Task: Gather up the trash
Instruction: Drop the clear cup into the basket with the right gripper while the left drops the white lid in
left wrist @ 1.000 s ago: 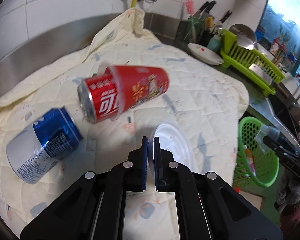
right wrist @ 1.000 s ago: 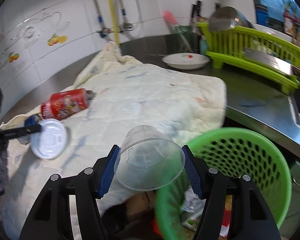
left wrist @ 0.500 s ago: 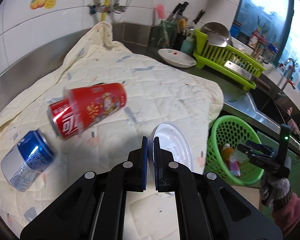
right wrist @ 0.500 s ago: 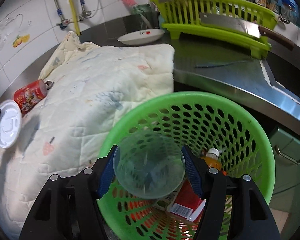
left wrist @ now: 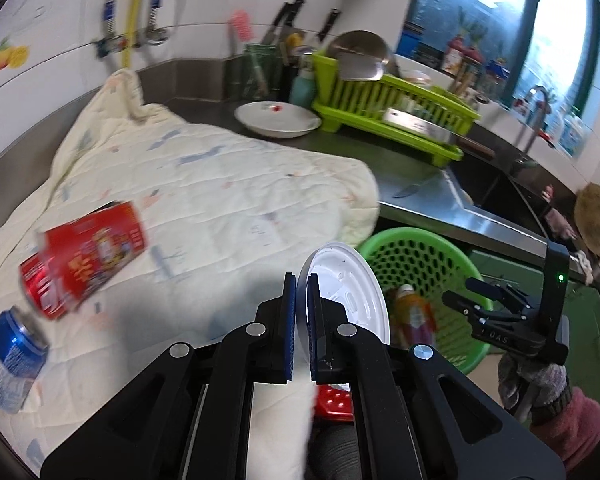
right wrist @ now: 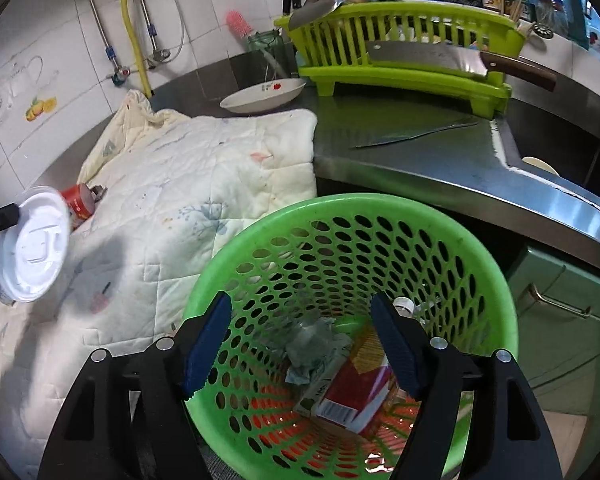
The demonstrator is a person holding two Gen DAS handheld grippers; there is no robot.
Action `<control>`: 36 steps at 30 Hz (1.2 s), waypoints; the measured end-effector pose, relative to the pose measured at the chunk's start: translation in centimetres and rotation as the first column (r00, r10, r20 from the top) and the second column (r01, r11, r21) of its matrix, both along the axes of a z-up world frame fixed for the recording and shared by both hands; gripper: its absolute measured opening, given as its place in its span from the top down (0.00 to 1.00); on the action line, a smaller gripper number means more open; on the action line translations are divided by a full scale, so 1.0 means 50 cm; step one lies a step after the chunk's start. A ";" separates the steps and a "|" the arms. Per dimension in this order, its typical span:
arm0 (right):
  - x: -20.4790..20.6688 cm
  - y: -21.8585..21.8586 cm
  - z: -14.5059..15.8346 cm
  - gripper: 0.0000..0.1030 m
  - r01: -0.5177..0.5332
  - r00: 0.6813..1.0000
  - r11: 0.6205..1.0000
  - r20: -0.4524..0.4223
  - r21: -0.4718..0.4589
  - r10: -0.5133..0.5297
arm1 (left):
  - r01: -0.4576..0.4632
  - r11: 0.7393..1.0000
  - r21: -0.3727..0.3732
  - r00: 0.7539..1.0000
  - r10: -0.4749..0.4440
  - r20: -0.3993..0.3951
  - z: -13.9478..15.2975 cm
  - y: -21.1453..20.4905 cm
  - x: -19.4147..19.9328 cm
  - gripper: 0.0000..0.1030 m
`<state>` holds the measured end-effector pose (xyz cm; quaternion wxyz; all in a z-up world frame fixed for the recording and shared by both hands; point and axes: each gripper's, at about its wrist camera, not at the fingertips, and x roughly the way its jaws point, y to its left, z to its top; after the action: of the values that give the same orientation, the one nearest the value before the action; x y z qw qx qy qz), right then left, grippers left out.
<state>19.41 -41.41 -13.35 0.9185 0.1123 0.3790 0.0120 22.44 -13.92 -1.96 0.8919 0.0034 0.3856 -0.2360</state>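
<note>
My left gripper (left wrist: 301,284) is shut on the edge of a white plastic lid (left wrist: 342,292), which hangs over the quilt's edge beside the green basket (left wrist: 424,252). In the right wrist view the lid (right wrist: 32,248) shows at far left. My right gripper (right wrist: 300,332) hovers over the basket (right wrist: 340,208), its jaws opening with nothing between them. Inside lie a pale see-through crumpled shape (right wrist: 312,340), a red carton (right wrist: 360,388) and a bottle (left wrist: 414,312). A red can (left wrist: 40,292) with a red cup (left wrist: 96,248) over it and a blue can (left wrist: 12,356) lie on the quilt.
A cream quilt (left wrist: 220,192) covers the steel counter (right wrist: 420,160). Behind it stand a white plate (right wrist: 264,96), a green dish rack (right wrist: 400,40) with a cleaver (right wrist: 424,58), and a knife (right wrist: 416,132). The sink (left wrist: 496,188) lies right; cabinet doors (right wrist: 560,300) are below.
The clear cup that my right gripper held has left its jaws, which have spread wider over the basket. My left gripper has carried the lid rightward to the basket.
</note>
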 end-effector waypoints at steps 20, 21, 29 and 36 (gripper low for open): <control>-0.114 -0.077 0.011 0.31 0.075 0.997 0.997 0.033 0.030 -0.076 | 0.178 0.980 0.085 0.983 -0.173 -0.068 -0.088 -0.253 0.018 0.96; -0.116 -0.079 0.009 0.31 0.077 0.996 0.997 0.032 0.033 -0.078 | 0.178 0.980 0.093 0.983 -0.172 -0.071 -0.095 -0.260 0.019 0.96; -0.130 -0.087 -0.002 0.31 0.078 0.997 0.996 0.024 0.034 -0.079 | 0.188 0.967 0.173 0.981 -0.176 -0.084 -0.138 -0.301 0.023 0.95; -0.134 -0.083 -0.004 0.29 0.078 0.997 0.996 0.023 0.036 -0.079 | 0.194 0.962 0.191 0.980 -0.182 -0.082 -0.147 -0.312 0.021 0.90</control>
<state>12.69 -45.55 -13.54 0.9207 0.1431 0.3628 -0.0159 23.47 -29.54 -9.32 0.8481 0.1213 0.4332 -0.2800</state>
